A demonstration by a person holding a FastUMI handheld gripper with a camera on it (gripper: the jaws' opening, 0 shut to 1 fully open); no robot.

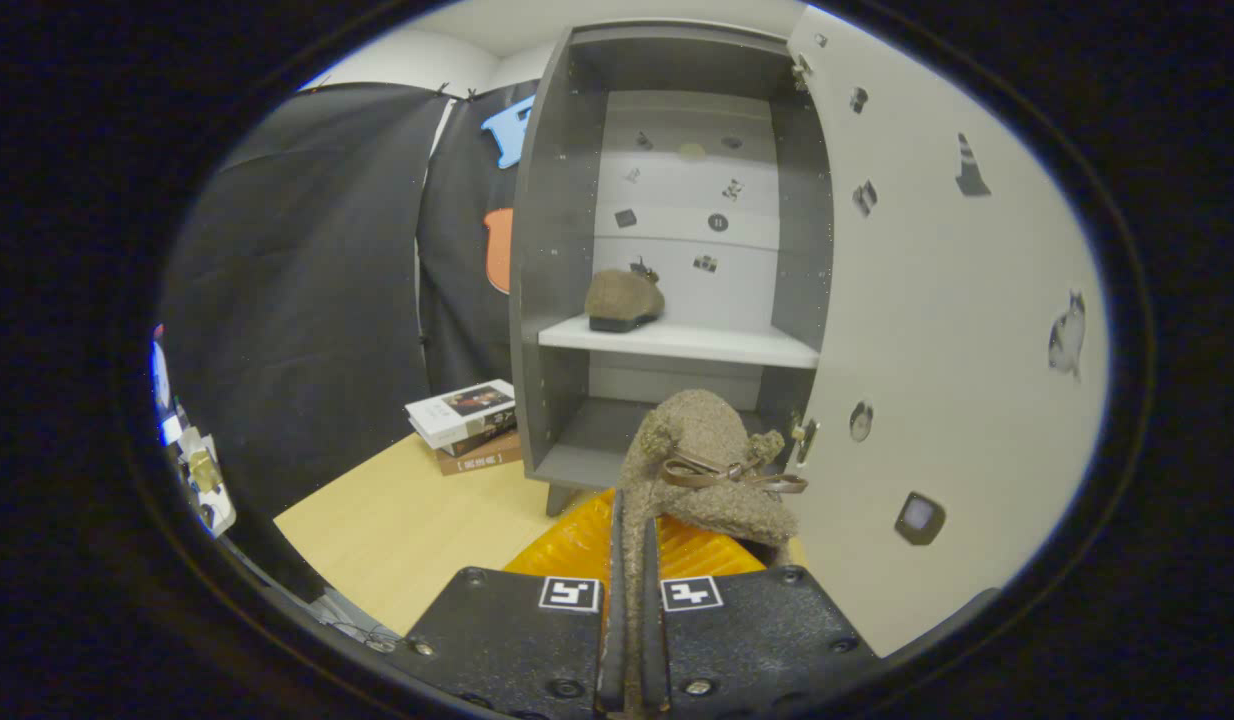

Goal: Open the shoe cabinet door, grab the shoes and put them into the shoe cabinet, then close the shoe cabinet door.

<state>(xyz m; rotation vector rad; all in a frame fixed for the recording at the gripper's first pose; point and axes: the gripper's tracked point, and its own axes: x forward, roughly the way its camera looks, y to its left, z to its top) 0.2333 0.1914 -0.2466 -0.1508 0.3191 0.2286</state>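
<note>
A: What is held at this moment?

B: A fuzzy brown shoe (712, 470) is pinched by its heel edge between the fingers of the tool (629, 560), which are pressed together on the fabric. The shoe is carried just in front of the cabinet (547, 250), near its lower compartment, with the door (937, 300) swung open to the right.

A: What could go wrong from here?

B: Only a thin edge of soft material is gripped, so the shoe could be lost if it is swung or bumped. The toe could be caught on the front lip of the white shelf (677, 343) or on the door's lower hinge (805, 435), which is close on the right. The loose lace bow could be snagged there too. The shoe already on the shelf could be knocked if the carried one is pushed in carelessly.

A: And the count?

B: Two shoes are counted: one held, one (624, 300) on the shelf at the left. One cabinet, one door, one shelf inside. Three books (467, 425) are stacked on the worktop (407, 530), to the left of the cabinet.
</note>
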